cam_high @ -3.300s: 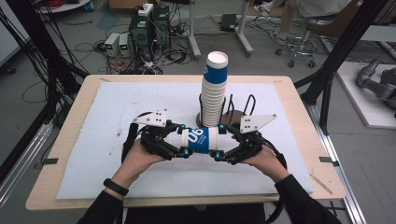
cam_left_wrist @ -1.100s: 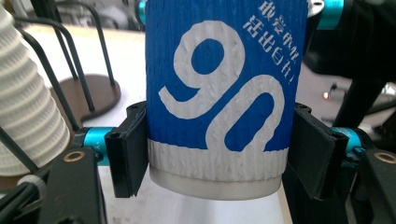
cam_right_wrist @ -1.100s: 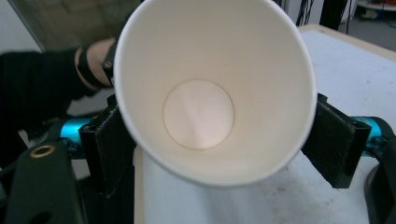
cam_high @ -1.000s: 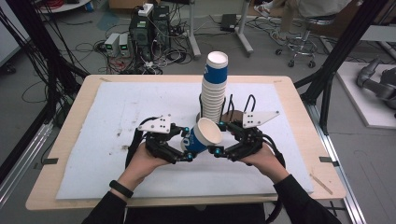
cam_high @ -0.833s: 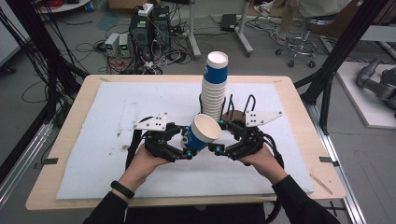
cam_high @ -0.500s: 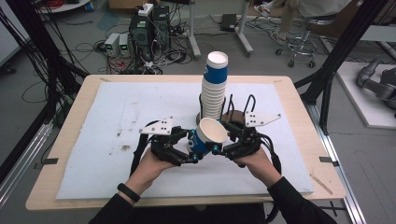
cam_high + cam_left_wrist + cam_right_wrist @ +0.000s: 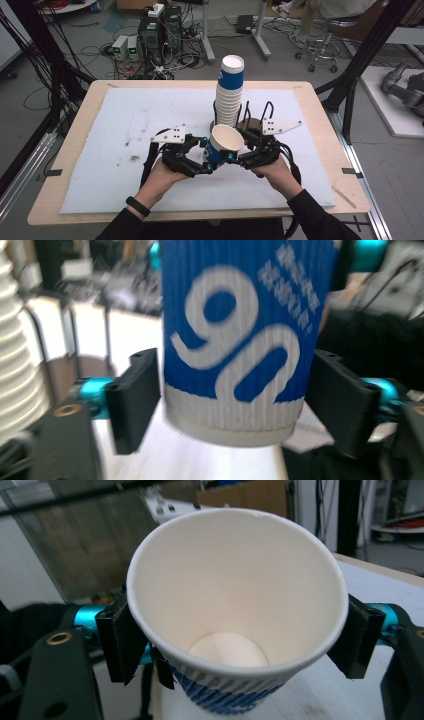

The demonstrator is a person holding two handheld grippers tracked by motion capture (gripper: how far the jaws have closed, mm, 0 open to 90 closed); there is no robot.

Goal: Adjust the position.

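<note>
1. A single blue paper cup with a white ribbed base and large white numerals (image 7: pixel 223 145) is held above the white mat, just in front of the tall stack of matching blue-and-white paper cups (image 7: pixel 230 92). Its open mouth faces up and slightly toward the person.

2. A second ago the cup lay tipped, its mouth facing right and forward. Now it stands nearer upright, and it sits a little lower and closer to the person.

3. The left gripper (image 7: pixel 232 405) has just been opening. In the left gripper view its black jaws stand at either side of the cup's lower body, the left one just touching and the right one showing a slight gap, so the clamp looks released.

4. The right gripper (image 7: pixel 235 635) has just been closing. In the right gripper view its jaws press on both sides of the cup, just below the white rim.

5. This reads as a handover: the cup passes from left tongs to right, probably to be added to the stack.

6. The pale wooden table (image 7: pixel 320 107) carries the mat; cables and equipment lie on the floor beyond.
</note>
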